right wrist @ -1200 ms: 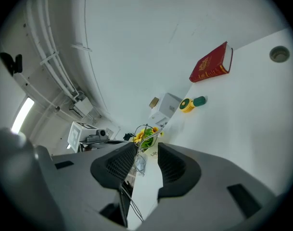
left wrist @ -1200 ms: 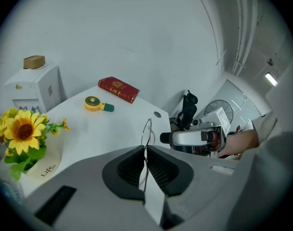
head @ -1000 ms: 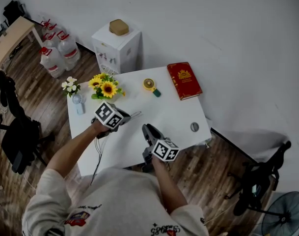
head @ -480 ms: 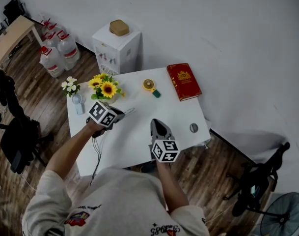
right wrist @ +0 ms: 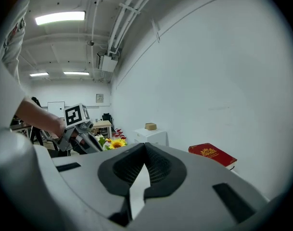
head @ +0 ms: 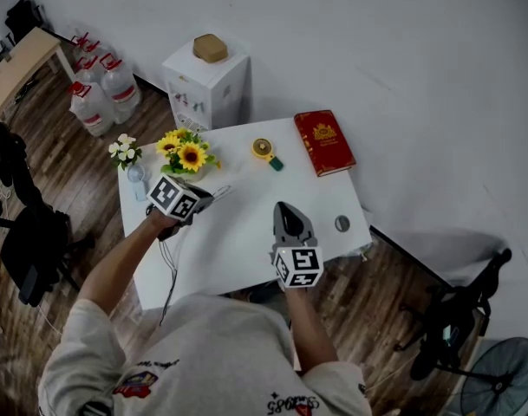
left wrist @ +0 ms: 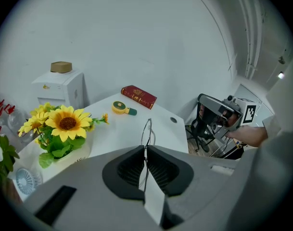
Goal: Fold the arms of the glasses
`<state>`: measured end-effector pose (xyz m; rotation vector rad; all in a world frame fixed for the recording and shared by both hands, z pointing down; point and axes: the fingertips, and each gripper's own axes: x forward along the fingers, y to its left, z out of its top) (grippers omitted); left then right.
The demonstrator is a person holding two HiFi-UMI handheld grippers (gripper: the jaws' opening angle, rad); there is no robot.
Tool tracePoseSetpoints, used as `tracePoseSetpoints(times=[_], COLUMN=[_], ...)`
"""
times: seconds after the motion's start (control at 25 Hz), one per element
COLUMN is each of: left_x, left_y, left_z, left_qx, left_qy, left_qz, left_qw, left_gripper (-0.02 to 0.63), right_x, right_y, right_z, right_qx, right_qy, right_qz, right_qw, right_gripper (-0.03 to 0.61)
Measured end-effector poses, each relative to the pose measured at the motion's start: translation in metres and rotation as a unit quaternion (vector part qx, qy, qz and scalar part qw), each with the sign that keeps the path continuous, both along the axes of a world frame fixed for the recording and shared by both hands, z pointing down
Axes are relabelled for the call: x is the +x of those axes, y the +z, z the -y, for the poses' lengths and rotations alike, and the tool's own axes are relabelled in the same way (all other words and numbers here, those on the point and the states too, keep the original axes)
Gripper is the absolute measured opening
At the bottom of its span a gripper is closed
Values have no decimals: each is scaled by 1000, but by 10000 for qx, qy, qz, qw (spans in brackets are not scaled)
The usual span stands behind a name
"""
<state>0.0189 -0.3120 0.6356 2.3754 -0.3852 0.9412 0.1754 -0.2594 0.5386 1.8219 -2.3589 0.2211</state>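
Observation:
The glasses (left wrist: pixel 147 131) are thin wire-framed, and the frame sticks out edge-on from between the pads of my left gripper (left wrist: pixel 145 147). In the head view my left gripper (head: pixel 207 196) is shut on the glasses (head: pixel 220 190) over the left part of the white table (head: pixel 246 250), near the sunflowers. My right gripper (head: pixel 282 208) hangs above the table's front middle, apart from the glasses, and points away from me. Its jaws (right wrist: pixel 145 146) are shut with nothing between them. How the arms of the glasses lie is too fine to tell.
A pot of sunflowers (head: pixel 189 156) and a small vase of white flowers (head: pixel 123 151) stand at the table's left. A red book (head: pixel 325 141) and a yellow round tool (head: pixel 264 150) lie at the back. A cable hole (head: pixel 342 224) sits near the right edge.
My right gripper has shut, rolled and risen, swinging from beside the glasses to point straight away from me. The left gripper has carried the glasses a little to the left.

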Motion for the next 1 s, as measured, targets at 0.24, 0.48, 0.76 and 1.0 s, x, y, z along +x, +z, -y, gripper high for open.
tracePoseSetpoints(times=[0.24,0.48,0.76,1.0], left_x=[-3,-3,0,3], left_y=[-1,-2,-4,-4], left_z=[2,1,0,-1], left_qx=[4,4,-2,-38], left_qy=[-36,-33,-64,-45], left_qz=[11,-11,-75,-108], left_qw=[10000,10000,10000,9999], left_gripper=[20,20,20,20], right_x=[3,1,-1,-7], right_y=[3,8,12,15], right_z=[-3,-7,-9,-10], right_qx=[-19,-53,-114,-117], right_qy=[29,-10,-17,-149], right_qz=[-31,-65,-104,-162], right_qw=[10000,10000,9999,9997], right_gripper=[3,3,2,2])
